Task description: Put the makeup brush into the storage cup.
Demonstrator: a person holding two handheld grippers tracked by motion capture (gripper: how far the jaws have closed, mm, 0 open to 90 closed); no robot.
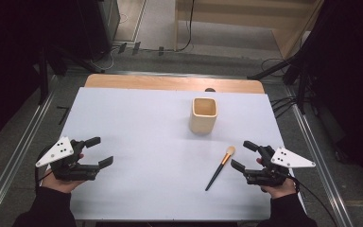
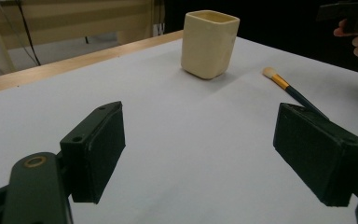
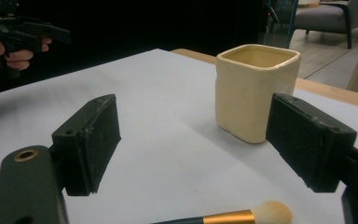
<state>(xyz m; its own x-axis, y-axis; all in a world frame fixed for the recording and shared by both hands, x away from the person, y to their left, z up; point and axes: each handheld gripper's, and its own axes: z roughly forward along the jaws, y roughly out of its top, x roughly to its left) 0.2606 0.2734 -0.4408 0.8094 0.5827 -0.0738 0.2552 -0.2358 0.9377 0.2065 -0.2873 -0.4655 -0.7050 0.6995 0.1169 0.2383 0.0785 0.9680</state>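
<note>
Brush (image 1: 220, 169) beside right gripper (image 1: 244, 154) — white table (image 1: 142, 132).

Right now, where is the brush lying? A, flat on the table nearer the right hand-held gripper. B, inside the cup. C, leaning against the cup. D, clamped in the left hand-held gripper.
A: the brush lies flat on the table, apart from the cup and beside the open right hand-held gripper, with nothing gripping it.
</note>
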